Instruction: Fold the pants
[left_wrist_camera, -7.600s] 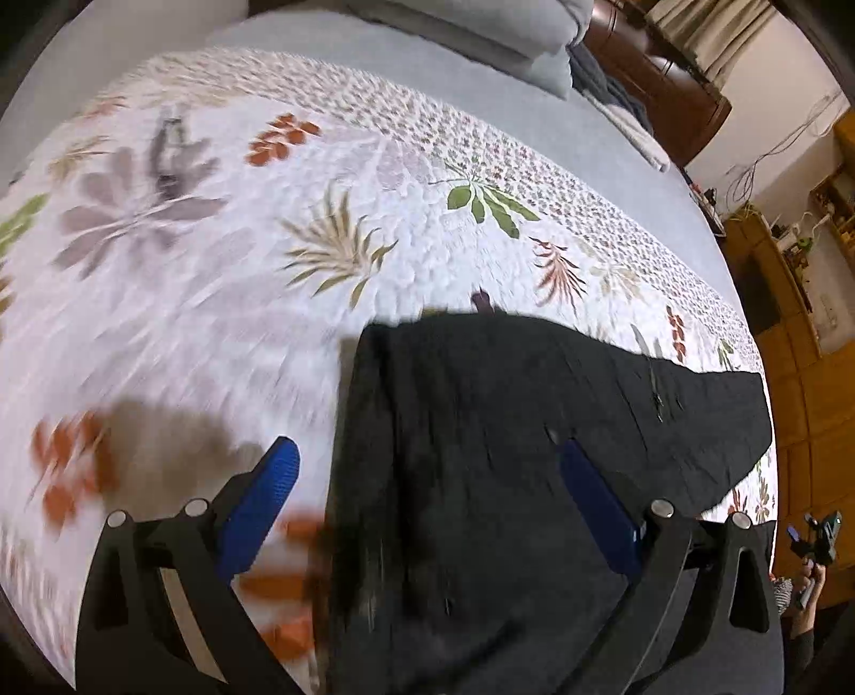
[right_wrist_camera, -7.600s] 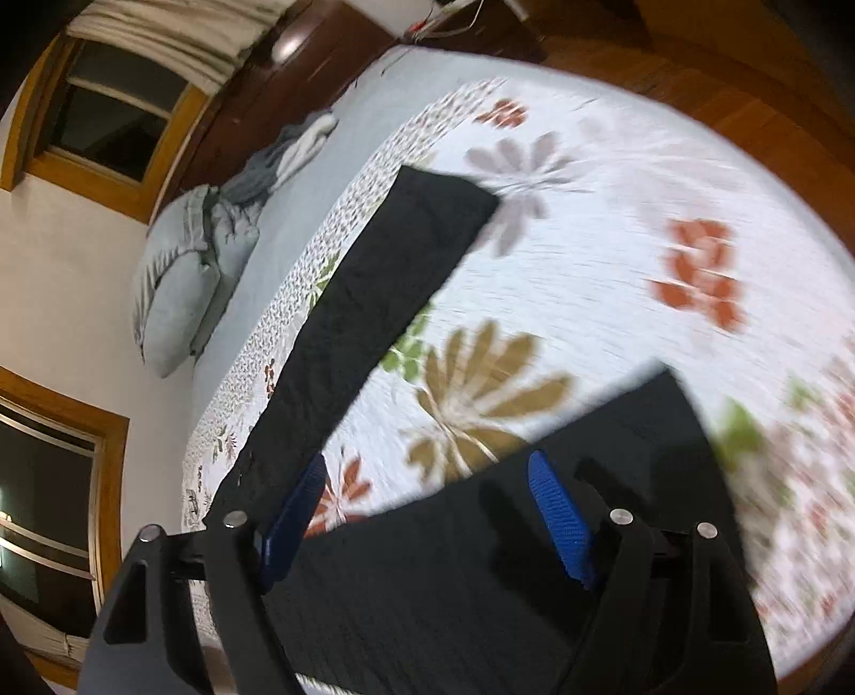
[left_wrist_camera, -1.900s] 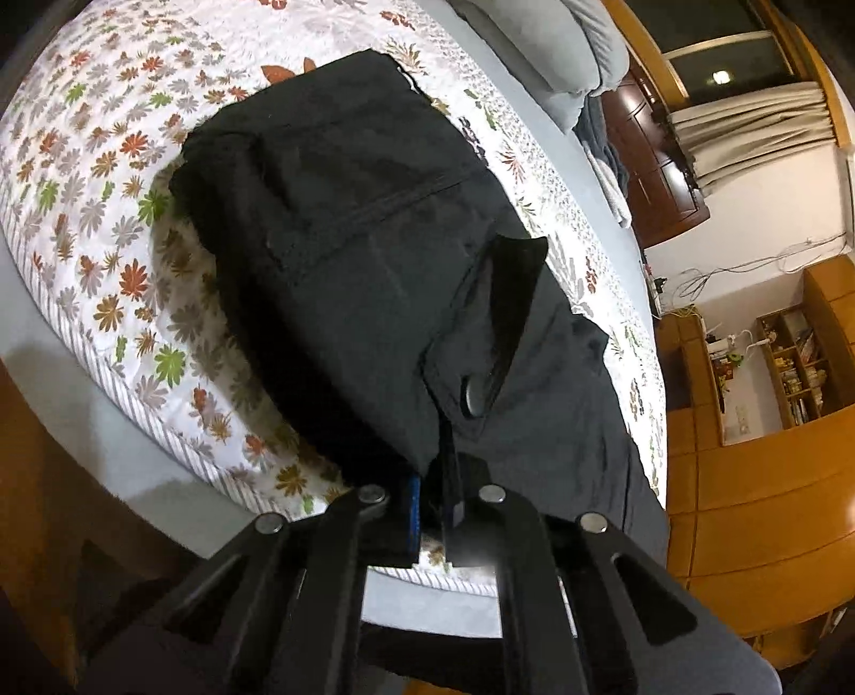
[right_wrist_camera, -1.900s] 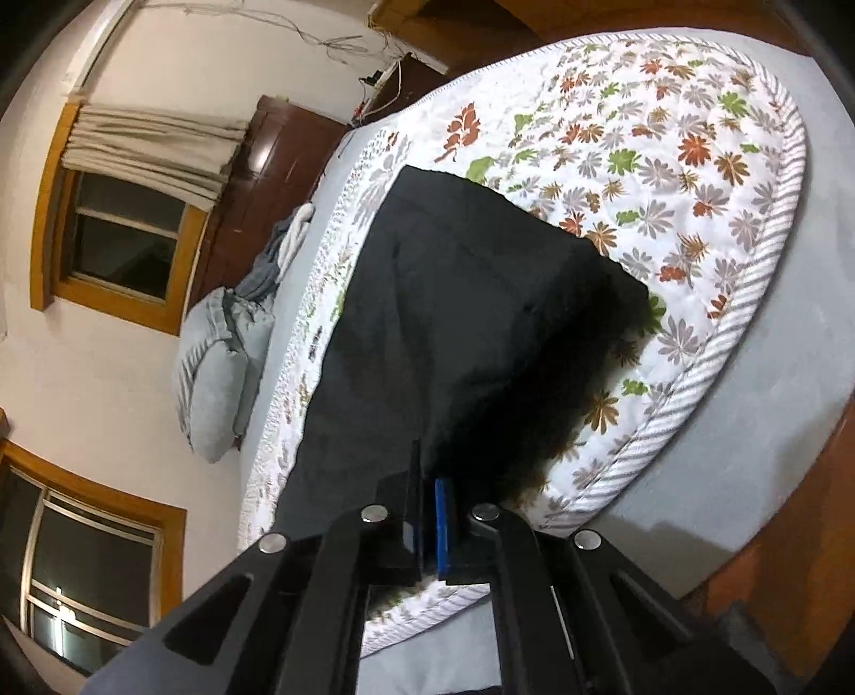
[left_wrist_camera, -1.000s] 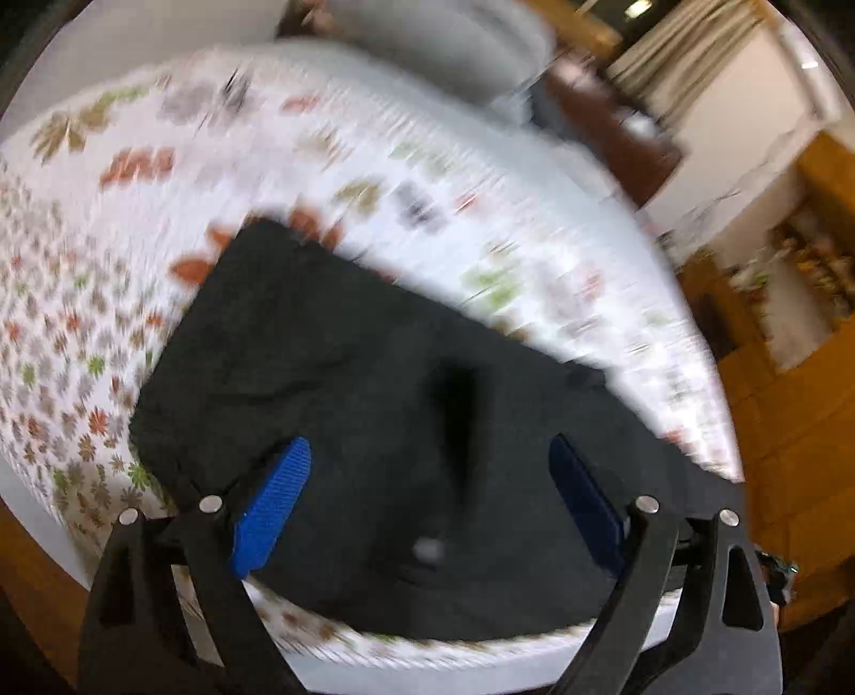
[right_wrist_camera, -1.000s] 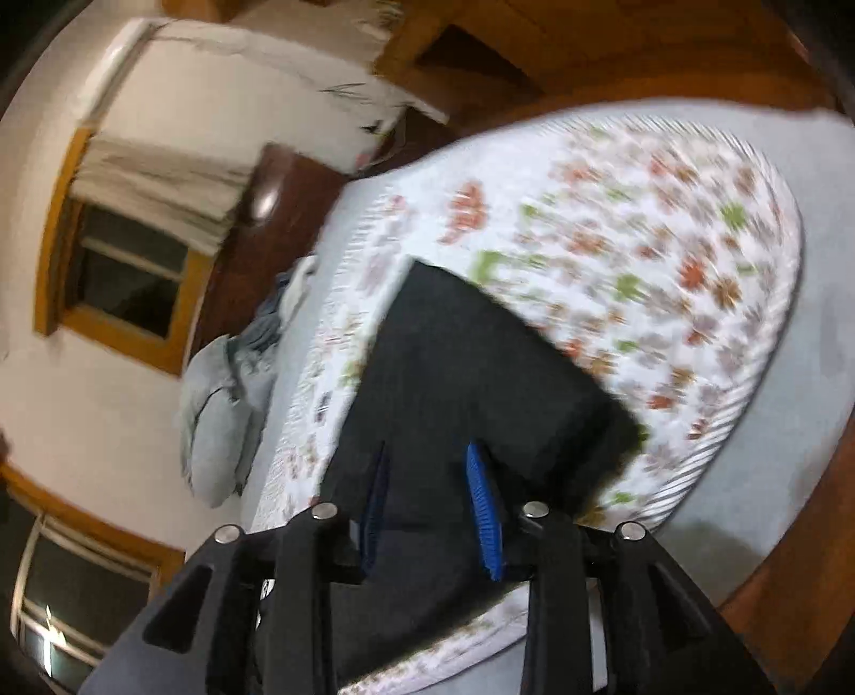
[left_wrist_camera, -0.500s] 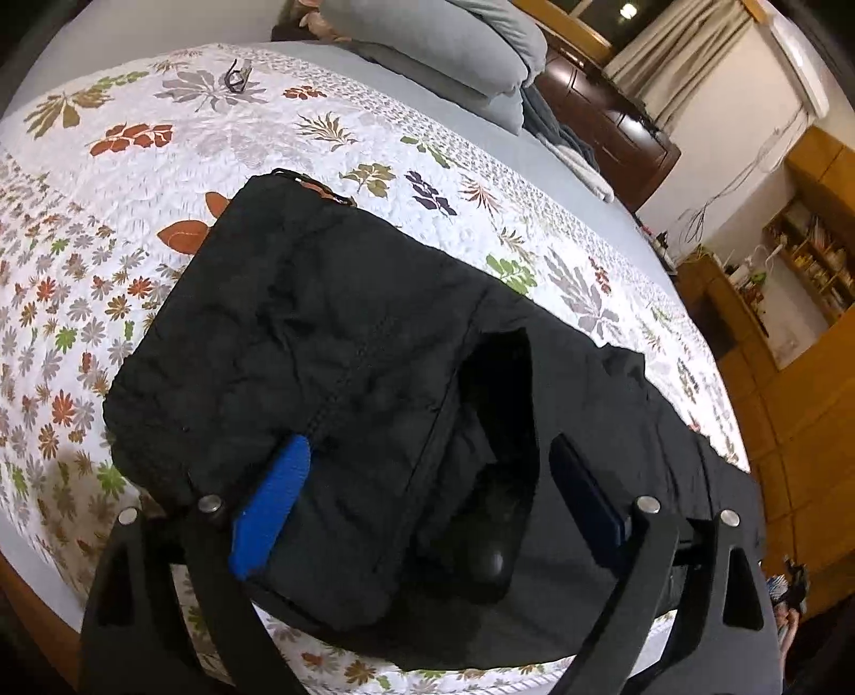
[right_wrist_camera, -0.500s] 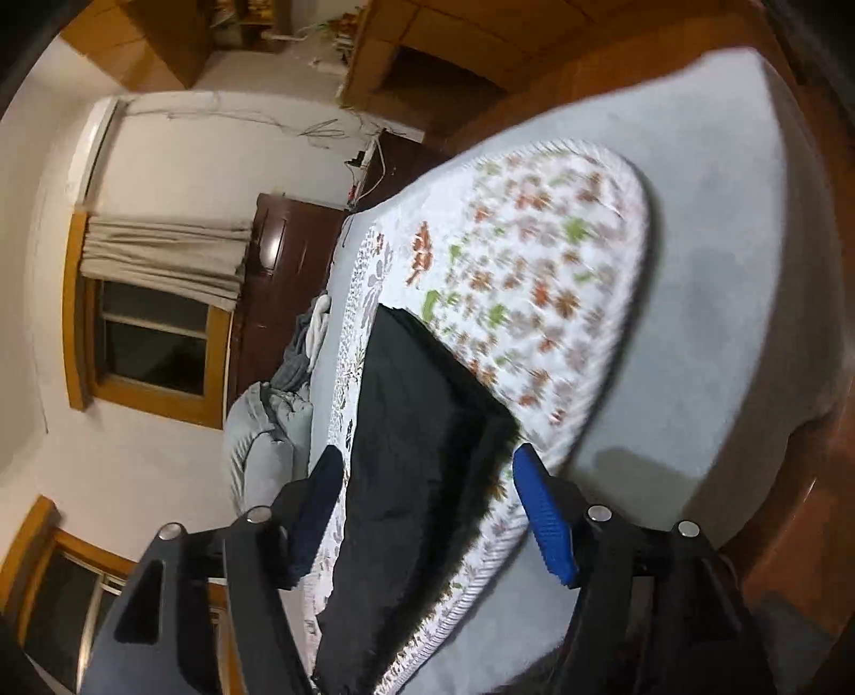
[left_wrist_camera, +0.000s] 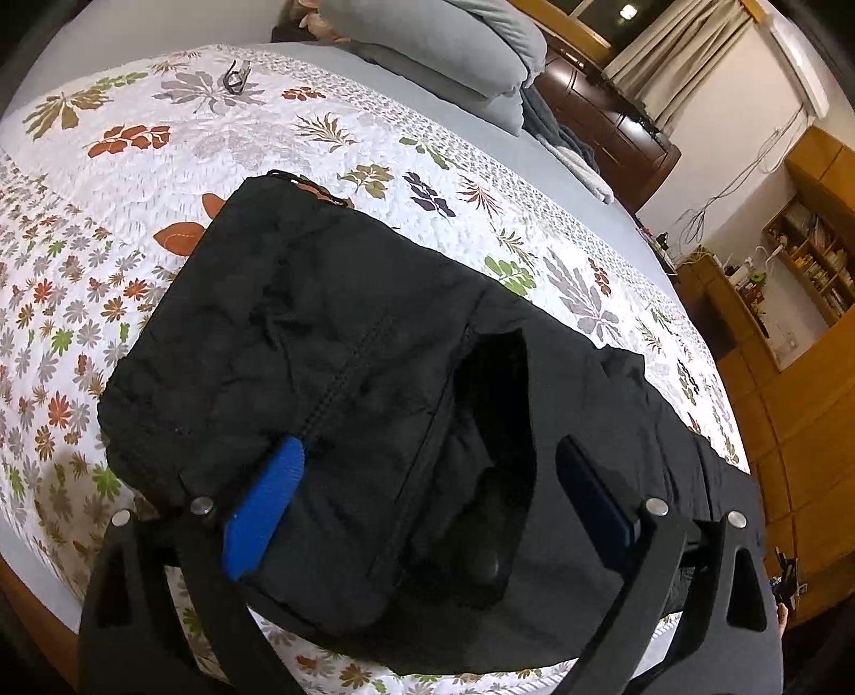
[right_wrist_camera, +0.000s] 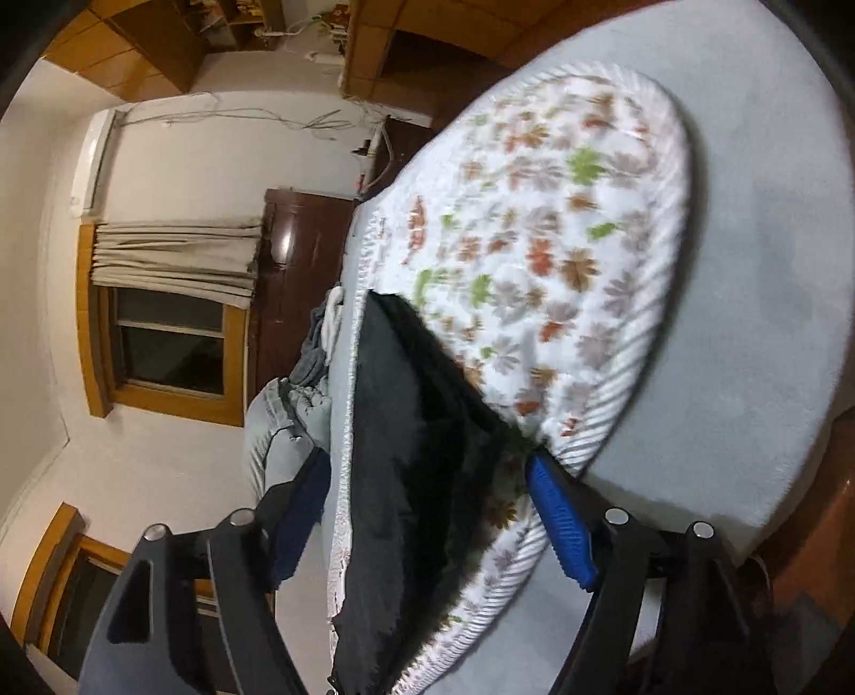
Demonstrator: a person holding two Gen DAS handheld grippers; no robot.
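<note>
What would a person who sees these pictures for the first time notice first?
The black pants draw the eye first: they lie folded in a thick dark bundle on the floral quilt, near the edge of the bed. Next come the blue pads of the left tool, spread wide just above the cloth and pressing on nothing. In the right wrist view, the right tool stands open too, low beside the bed's corner.

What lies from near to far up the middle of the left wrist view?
left gripper → black pants → floral quilt → grey pillows
</note>
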